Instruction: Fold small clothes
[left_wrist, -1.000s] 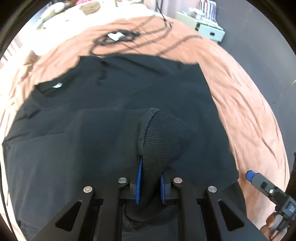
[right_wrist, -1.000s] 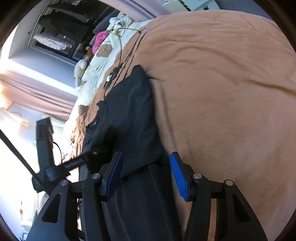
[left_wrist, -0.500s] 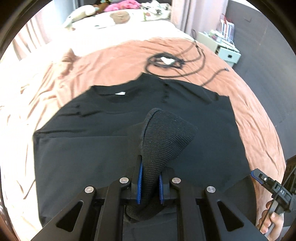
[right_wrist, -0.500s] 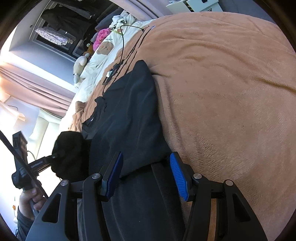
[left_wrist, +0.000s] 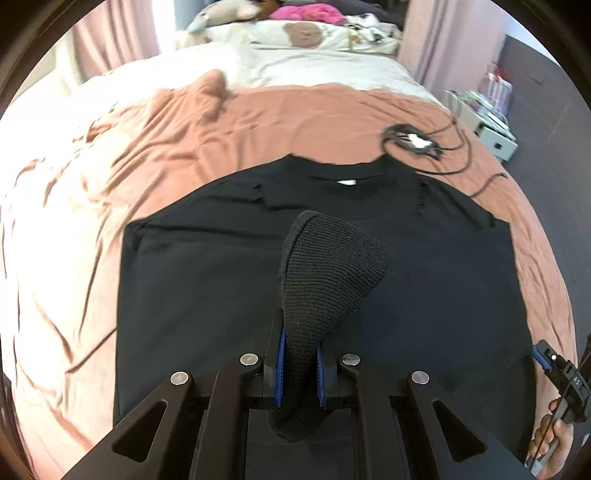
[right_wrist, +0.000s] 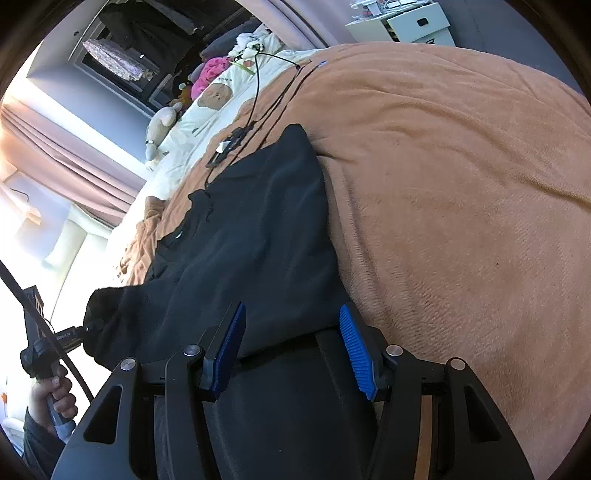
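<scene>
A black top (left_wrist: 207, 280) lies flat on the brown blanket (left_wrist: 258, 122), its collar with a white label (left_wrist: 346, 182) pointing toward the pillows. My left gripper (left_wrist: 299, 369) is shut on a fold of black ribbed knit (left_wrist: 325, 273) that stands up between the blue pads; it looks like a sleeve end. In the right wrist view the left gripper (right_wrist: 79, 330) holds that bunch off the garment's far side. My right gripper (right_wrist: 291, 347) stands open over the black top's (right_wrist: 258, 229) near edge, its pads apart from the cloth. It also shows at the left wrist view's edge, the right gripper (left_wrist: 554, 365).
A coiled black cable with a white tag (left_wrist: 413, 142) lies on the blanket just past the collar. Cream bedding, plush toys (left_wrist: 229, 11) and a pink bundle sit at the bed's head. A white bedside cabinet (left_wrist: 495, 136) stands to the right. Bare blanket (right_wrist: 461, 206) spreads right of the right gripper.
My left gripper has carried the ribbed knit sideways and slightly up, out toward the garment's far side; more of the top and the bed head now shows. The right gripper barely shifted and stays open.
</scene>
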